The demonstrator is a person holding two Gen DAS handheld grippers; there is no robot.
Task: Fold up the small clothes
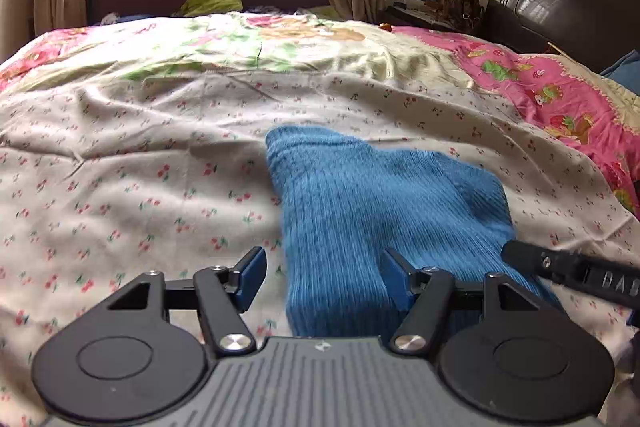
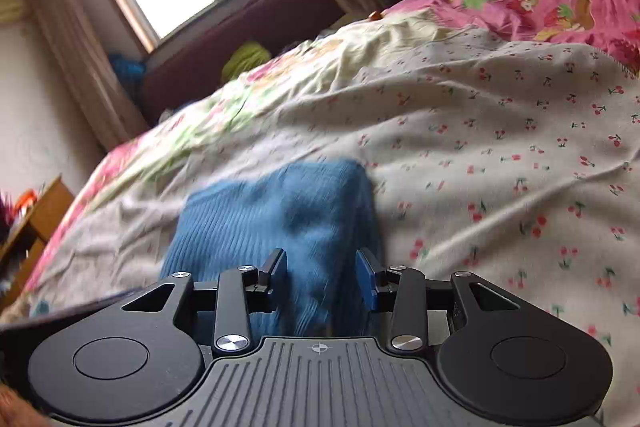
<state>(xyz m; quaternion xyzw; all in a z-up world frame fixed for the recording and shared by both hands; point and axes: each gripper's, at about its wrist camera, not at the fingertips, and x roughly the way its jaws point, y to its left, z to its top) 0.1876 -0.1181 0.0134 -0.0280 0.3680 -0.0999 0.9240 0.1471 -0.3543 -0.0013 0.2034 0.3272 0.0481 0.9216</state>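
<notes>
Blue knit garment (image 1: 372, 211) flat on cherry-print bed sheet (image 1: 120, 187), left tongs (image 1: 323, 277) spread wide, right tongs (image 2: 322, 277) parted over the knit, neither gripping

One blue knit garment (image 1: 360, 195), two hand-held grippers (image 1: 322, 279) (image 2: 322, 277).

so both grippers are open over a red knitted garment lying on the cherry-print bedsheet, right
Not quite: the knitted garment is blue, not red, as the left wrist view shows. The left gripper and right gripper are both open over it on the cherry-print bedsheet.
</notes>
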